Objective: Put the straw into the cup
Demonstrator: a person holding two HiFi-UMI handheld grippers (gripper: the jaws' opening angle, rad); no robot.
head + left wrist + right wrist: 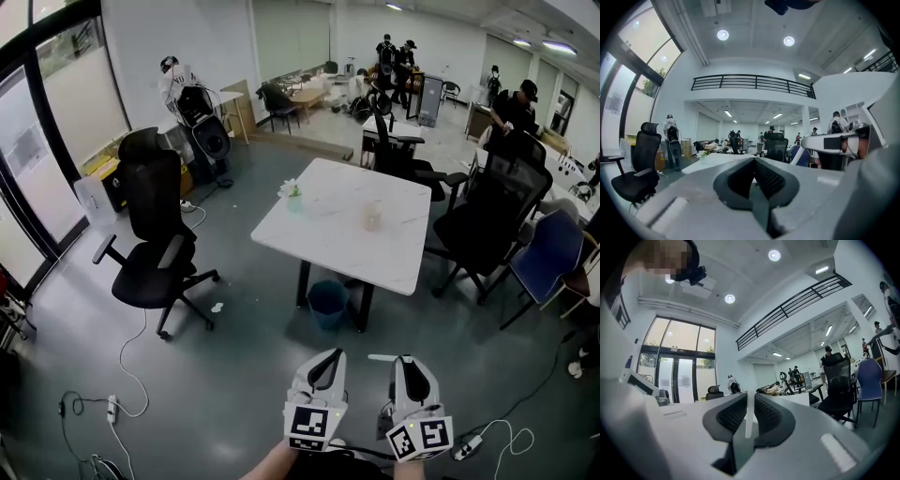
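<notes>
A pale, see-through cup (372, 217) stands on the white marble-look table (328, 246) ahead of me. Both grippers hang low in the head view, well short of the table. My right gripper (409, 359) is shut on a thin white straw (382, 357), which pokes out sideways from its tips. In the right gripper view the straw (749, 420) stands upright, pinched between the black pads. My left gripper (329, 356) is beside it, and its jaws meet with nothing between them (754, 163).
A small plant in a green pot (294, 196) stands on the table's left part. A blue bin (327, 304) sits under the table. Black office chairs (155, 234) (487, 220) flank it. Cables and a power strip (112, 408) lie on the floor at the left. People stand at the back.
</notes>
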